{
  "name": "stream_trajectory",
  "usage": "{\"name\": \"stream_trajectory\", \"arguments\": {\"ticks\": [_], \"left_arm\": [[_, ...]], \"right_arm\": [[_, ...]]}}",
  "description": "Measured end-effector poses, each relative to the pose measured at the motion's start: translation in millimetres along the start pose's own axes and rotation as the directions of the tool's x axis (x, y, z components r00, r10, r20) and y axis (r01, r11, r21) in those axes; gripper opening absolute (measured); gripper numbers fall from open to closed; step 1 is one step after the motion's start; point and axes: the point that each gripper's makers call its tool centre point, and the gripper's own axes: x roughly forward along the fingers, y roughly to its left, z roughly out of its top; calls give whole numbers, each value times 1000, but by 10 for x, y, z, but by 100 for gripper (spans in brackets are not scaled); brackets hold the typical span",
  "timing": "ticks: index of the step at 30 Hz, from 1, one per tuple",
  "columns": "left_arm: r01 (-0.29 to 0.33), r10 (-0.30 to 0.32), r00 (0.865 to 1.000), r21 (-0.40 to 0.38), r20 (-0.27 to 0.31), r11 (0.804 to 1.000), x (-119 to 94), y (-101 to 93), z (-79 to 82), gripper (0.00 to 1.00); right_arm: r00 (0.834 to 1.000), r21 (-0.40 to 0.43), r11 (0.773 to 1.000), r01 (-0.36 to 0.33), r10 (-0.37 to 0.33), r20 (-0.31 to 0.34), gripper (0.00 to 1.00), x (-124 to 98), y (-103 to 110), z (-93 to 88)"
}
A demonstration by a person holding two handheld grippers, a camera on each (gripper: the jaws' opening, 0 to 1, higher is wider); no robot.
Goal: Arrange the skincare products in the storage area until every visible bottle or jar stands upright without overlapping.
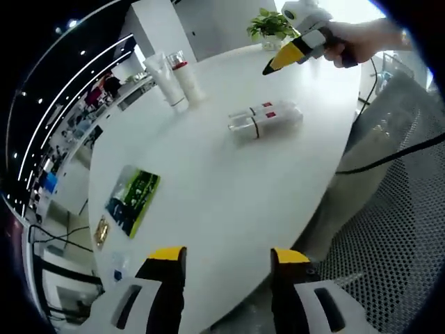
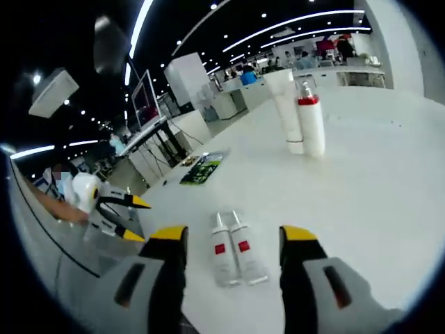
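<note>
Two small clear bottles with red labels (image 2: 234,250) lie side by side on the white table (image 2: 375,174), between the open jaws of my right gripper (image 2: 233,240). In the left gripper view the same lying bottles (image 1: 265,120) are at the table's middle, with the right gripper (image 1: 281,61) held by a hand beyond them. A white tube (image 2: 285,108) and a white bottle with a red collar (image 2: 310,124) stand upright together farther on; they stand at the far left (image 1: 174,80) in the left gripper view. My left gripper (image 1: 228,261) is open over the table's near edge; it also shows (image 2: 122,212) at the left.
A green and black leaflet (image 1: 132,200) lies flat near the table's edge, with a small gold item (image 1: 101,231) beside it. A potted plant (image 1: 270,29) stands at the far end. A mesh chair (image 1: 396,229) is at the right.
</note>
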Motion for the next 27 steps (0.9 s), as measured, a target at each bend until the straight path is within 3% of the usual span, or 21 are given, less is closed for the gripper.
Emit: {"name": "stream_trajectory", "arguments": {"ticks": [3,7,10,23,27], "left_arm": [[-6,6,999,-2,-52,1000,8,13,-87,52],[-27,27,999,34,-20,999,-6,42,-30,52],[-15,16,999,40,-29,999,8,25,-50,52],[-4,5,1000,38,-21,999,12,12,-39,49],[-2,3,1000,24,-31,1000,16,13,-58,49]], "right_arm": [[1000,6,1000,7,-7,7,54,23,-19,14],[1000,-40,999,12,-12,12,52,34,90,28],[998,-88,996,18,-23,-58,51,44,106,-138],[994,-121,992,37,-49,-100,47,69,49,-197],[993,-128,991,46,-59,-106,40,107,31,-190]]}}
